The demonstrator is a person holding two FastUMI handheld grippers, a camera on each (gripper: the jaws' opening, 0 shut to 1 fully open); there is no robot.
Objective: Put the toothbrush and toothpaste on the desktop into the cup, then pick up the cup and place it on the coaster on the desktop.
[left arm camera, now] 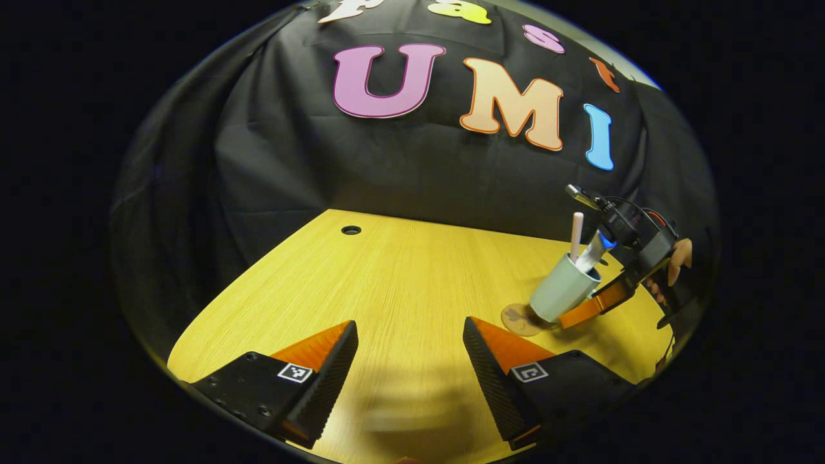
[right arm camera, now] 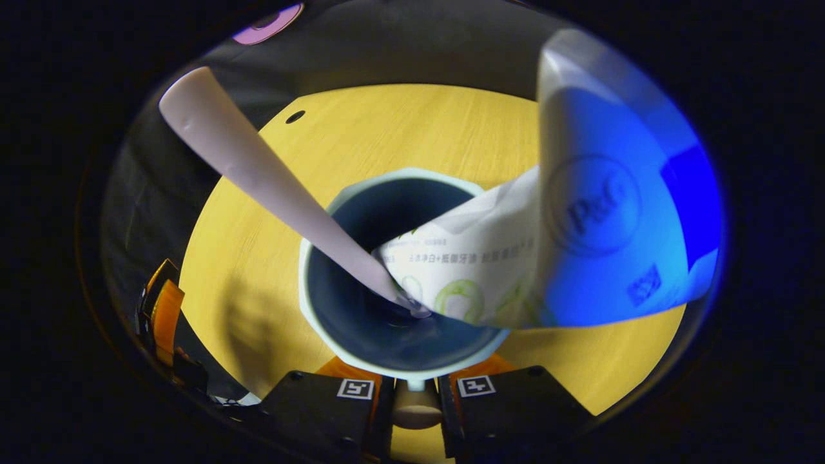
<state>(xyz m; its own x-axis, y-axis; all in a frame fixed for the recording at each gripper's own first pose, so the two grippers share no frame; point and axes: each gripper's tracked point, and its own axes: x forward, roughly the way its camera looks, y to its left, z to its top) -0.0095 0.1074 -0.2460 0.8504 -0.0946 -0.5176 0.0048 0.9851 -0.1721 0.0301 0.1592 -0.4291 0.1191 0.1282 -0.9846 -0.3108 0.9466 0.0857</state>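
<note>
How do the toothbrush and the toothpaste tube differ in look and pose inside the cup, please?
The toothbrush is a slim, plain pale stick; the toothpaste tube is broad, flat, printed white and blue. The toothbrush leans toward one side of the cup, the toothpaste tube toward the opposite side. Both stand in the cup and stick out above its rim.

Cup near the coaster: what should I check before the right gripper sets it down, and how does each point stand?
1. Toothbrush in the cup: ok.
2. Toothpaste in the cup: ok.
3. Right gripper shut on the cup's handle: ok.
4. Cup upright: not ok, tilted.
5. Cup over the coaster: ok, at its edge; contact cannot tell.
6. Left gripper clear, jaws open: ok.
</note>
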